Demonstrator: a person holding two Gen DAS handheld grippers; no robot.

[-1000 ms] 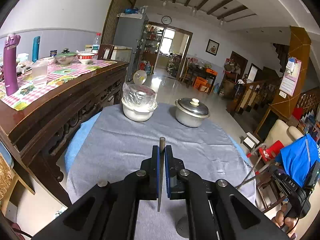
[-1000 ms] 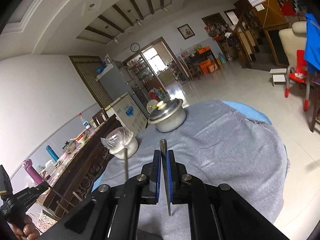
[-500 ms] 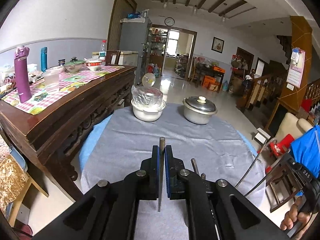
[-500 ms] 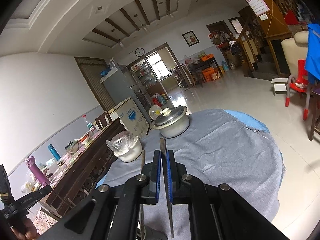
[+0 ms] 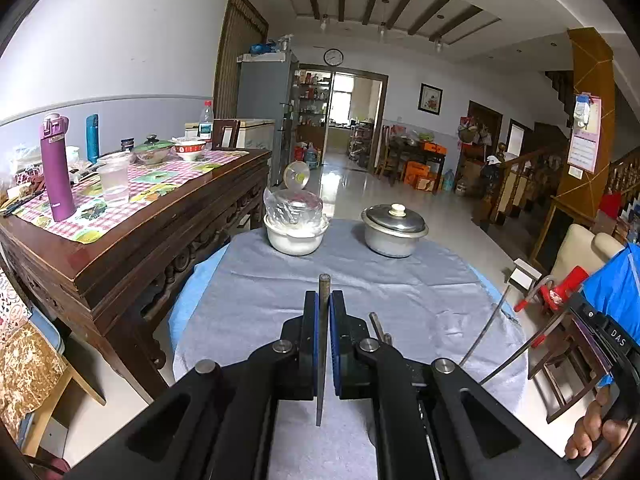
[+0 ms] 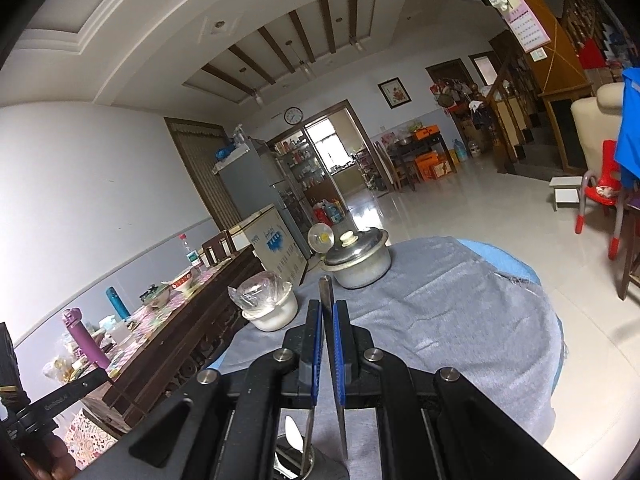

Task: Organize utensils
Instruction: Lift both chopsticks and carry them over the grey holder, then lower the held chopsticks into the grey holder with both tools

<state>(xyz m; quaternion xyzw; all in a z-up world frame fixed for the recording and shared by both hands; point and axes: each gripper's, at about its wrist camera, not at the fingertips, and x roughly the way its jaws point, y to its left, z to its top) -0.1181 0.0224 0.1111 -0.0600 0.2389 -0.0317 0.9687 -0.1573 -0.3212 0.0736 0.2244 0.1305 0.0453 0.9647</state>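
My left gripper is shut on a thin metal utensil, held upright above the grey-clothed round table. My right gripper is shut on another metal utensil, its lower end hanging over a metal holder that has a spoon and other handles in it. In the left wrist view, handle tips stick up just right of my fingers.
A white bowl covered in plastic and a lidded metal pot stand at the table's far side. A dark wooden sideboard with bottles, cup and bowls runs along the left. Chairs stand at the right.
Both grippers have drawn back and lowered toward the near side of the table. The holder with its utensils has come into view under the right gripper. Both stay shut on their utensils.
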